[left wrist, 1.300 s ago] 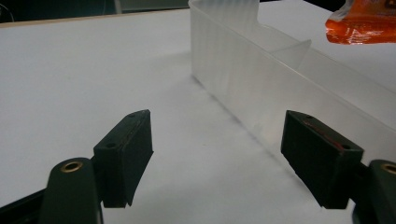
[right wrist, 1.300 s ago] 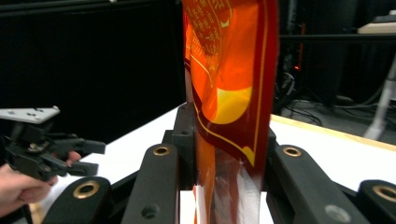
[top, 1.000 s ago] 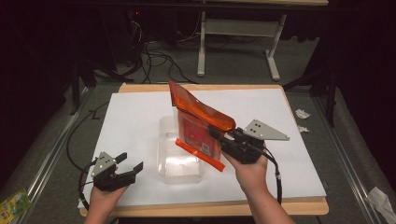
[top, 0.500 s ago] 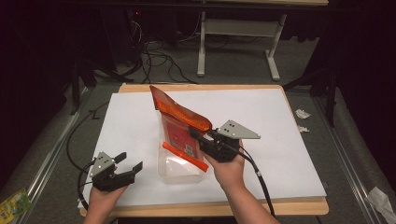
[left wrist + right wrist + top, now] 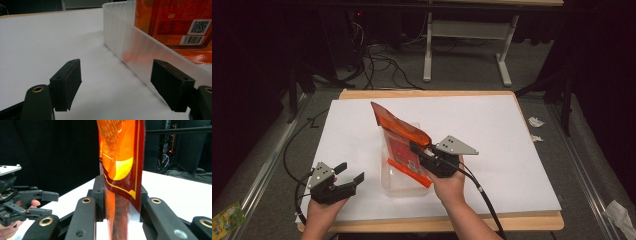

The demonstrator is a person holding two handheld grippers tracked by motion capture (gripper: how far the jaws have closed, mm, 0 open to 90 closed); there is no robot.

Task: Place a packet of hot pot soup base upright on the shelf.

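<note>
An orange-red pouch (image 5: 399, 132) stands tilted over a clear plastic box (image 5: 398, 186) at the middle of the table, its lower edge inside the box. My right gripper (image 5: 414, 149) is shut on the pouch's right side; in the right gripper view the pouch (image 5: 122, 157) rises between the closed jaws of that gripper (image 5: 122, 202). My left gripper (image 5: 350, 172) rests open on the white sheet left of the box, holding nothing. In the left gripper view, the left gripper (image 5: 117, 82) faces the box wall (image 5: 140, 57), with the pouch's barcode label (image 5: 175, 22) behind it.
A white sheet (image 5: 512, 130) covers the wooden table. Cables (image 5: 382, 60) and a desk frame (image 5: 462, 45) lie on the floor beyond the far edge. Paper scraps (image 5: 536, 122) lie on the floor to the right, and a green packet (image 5: 224, 220) at the lower left.
My right gripper has carried the pouch leftward and down, from right of the box to over it. The left gripper has stayed in place, open.
</note>
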